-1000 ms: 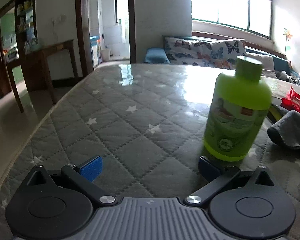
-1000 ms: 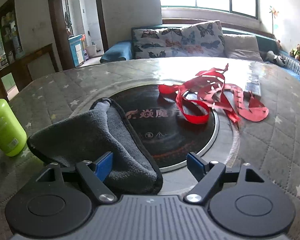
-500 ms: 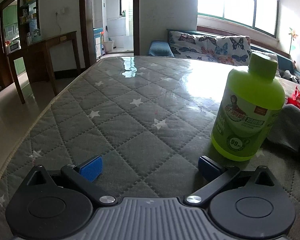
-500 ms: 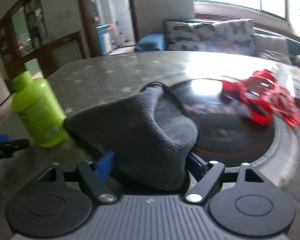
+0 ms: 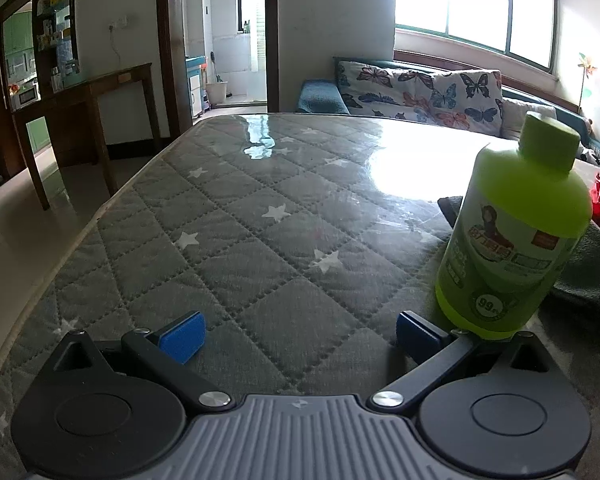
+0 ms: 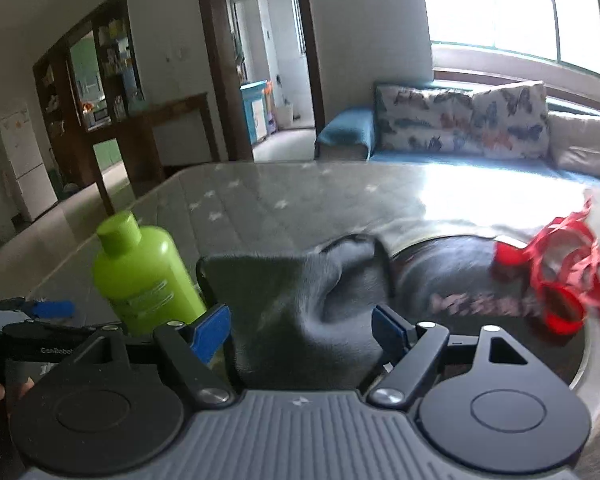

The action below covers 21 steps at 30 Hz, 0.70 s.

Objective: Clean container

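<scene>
Since one second ago the right tool (image 6: pixel 300 330) has swung to the left and come closer to the grey cloth (image 6: pixel 300 296), so that the green bottle (image 6: pixel 144 276) now stands large in its view, and the left tool (image 5: pixel 300 334) has moved nearer to the same bottle (image 5: pixel 512 236). The right tool is spread wide and the cloth lies between its two blue pads (image 6: pixel 210 330), but I cannot tell if they touch it; they are not pinching it. The left tool is also spread and holds nothing; the bottle stands upright just beside its right pad (image 5: pixel 414 334), outside the gap, not between the pads. The bottle rests on the table (image 5: pixel 260 240), which has a grey quilted cover with stars under a shiny sheet, and the cloth is touching or almost touching the bottle on its right side. Behind the cloth there is a dark round plate (image 6: pixel 452 280) with a red ribbon (image 6: pixel 560 280) on it. I think the risk is at the bottle: if the left tool goes forward without moving to the right first, its right pad may push the base and tip the bottle over. Also the right tool may catch only a thin fold of the cloth, which then slips out when lifted.
</scene>
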Motion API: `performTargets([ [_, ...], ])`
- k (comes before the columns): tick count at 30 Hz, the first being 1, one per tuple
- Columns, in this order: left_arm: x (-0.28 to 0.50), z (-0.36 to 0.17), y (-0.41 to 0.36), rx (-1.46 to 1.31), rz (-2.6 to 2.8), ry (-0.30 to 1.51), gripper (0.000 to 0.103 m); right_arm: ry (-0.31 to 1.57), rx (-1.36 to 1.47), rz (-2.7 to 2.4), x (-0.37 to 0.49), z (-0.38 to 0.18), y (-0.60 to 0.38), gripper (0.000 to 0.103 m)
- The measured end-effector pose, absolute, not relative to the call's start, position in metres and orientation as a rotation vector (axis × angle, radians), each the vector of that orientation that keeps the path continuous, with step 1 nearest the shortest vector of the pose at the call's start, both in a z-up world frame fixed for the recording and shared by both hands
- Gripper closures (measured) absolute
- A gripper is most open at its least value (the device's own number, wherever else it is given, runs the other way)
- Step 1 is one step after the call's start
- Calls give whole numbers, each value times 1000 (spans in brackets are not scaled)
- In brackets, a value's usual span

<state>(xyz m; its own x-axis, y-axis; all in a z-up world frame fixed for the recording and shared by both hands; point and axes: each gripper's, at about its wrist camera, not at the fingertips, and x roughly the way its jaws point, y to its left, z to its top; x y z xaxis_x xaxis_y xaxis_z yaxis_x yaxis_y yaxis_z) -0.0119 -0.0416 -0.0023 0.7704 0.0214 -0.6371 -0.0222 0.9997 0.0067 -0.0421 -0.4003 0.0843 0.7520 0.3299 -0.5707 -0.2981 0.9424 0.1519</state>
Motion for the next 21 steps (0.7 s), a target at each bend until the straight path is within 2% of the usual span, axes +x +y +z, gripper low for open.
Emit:
performTargets([
  [6,-12,-3,-41,1,24,689,0,647,49,230,-47,75,-436,18],
  [21,-10,-3,-40,2,24,689,0,735,63,-33,-46,28,-498,16],
])
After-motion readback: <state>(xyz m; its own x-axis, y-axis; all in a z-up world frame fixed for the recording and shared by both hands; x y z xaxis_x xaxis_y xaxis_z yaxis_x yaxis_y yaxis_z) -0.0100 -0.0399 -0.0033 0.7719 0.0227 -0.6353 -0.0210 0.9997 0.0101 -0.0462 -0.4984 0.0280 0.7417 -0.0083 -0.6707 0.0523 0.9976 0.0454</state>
